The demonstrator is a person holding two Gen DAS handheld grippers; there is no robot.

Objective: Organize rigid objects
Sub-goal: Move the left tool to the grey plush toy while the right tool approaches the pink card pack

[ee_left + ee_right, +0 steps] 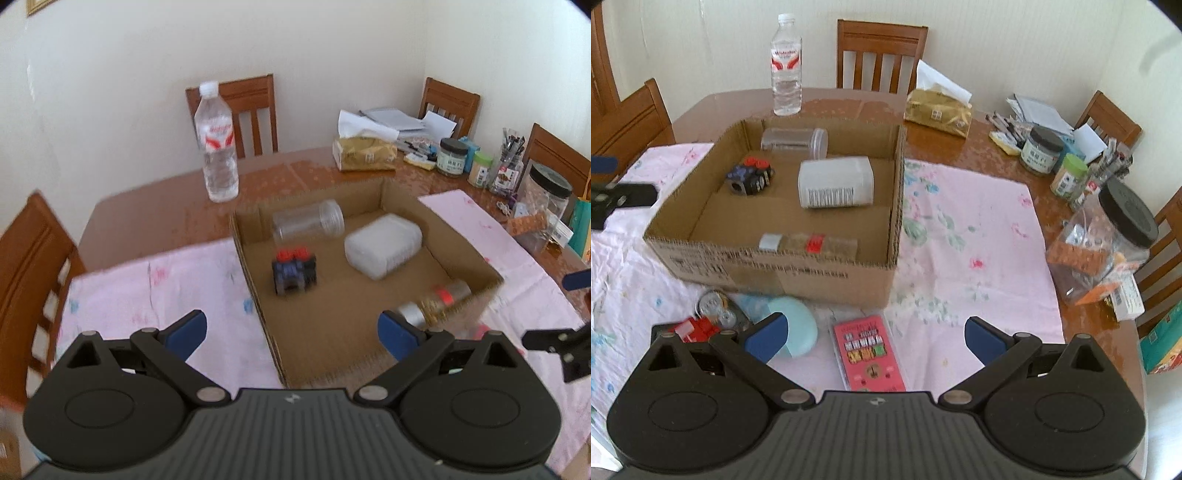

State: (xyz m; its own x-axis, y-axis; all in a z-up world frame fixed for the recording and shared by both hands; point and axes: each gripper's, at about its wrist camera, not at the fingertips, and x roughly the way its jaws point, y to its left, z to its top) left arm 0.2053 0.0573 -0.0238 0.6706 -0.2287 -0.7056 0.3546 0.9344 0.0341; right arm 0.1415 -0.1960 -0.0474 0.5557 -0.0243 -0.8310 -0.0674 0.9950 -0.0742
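Holding both grippers spread and empty, you are hovering the right gripper (875, 338) over the pink card case (870, 354) just ahead of its fingers — next for the cardboard box (783, 275); the left gripper (293, 332) is facing the spice jar (436, 301) lying inside.

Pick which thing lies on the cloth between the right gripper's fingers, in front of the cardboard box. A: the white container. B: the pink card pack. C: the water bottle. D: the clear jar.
B: the pink card pack lies on the cloth between the open right gripper fingers, outside the cardboard box.
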